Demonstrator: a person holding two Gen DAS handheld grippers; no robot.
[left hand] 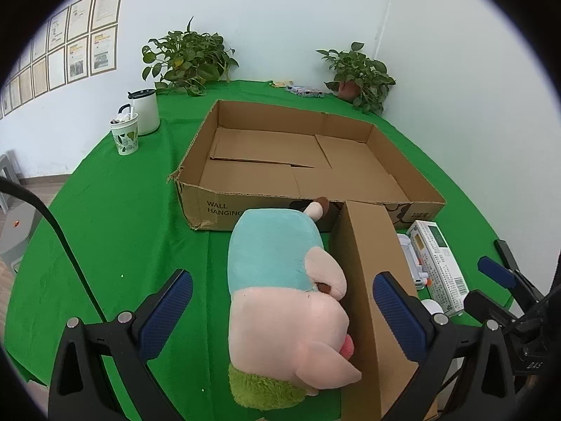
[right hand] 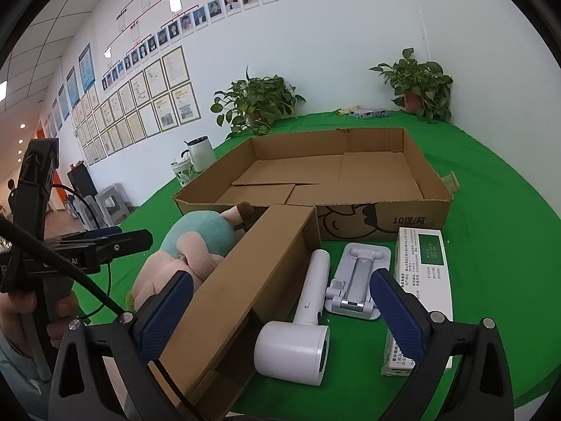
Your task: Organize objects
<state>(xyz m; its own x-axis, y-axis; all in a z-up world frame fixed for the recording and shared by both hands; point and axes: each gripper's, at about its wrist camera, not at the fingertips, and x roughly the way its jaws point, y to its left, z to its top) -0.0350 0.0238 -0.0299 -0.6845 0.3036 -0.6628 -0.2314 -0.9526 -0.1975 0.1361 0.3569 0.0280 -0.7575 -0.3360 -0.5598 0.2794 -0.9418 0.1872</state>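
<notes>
Soft pig toy (left hand: pixel 280 301) lying on the green worktop (left hand: pixel 122 217), beside a small box (left hand: pixel 371 298), just before the big empty box (left hand: pixel 298 161). Left gripper (left hand: pixel 280 308) over toy, jaws wide open, holding nothing. Right gripper (right hand: pixel 280 315) same, wide open. Best to squeeze the toy's middle softly, then lift. One toy, two boxes, one hair dryer (right hand: pixel 298 333), two plants.

Open tray box (left hand: pixel 301 161) unobstructed; narrow carton (right hand: pixel 242 277) wedged between plush toy (left hand: pixel 280 287) and hair dryer (right hand: pixel 298 336).
</notes>
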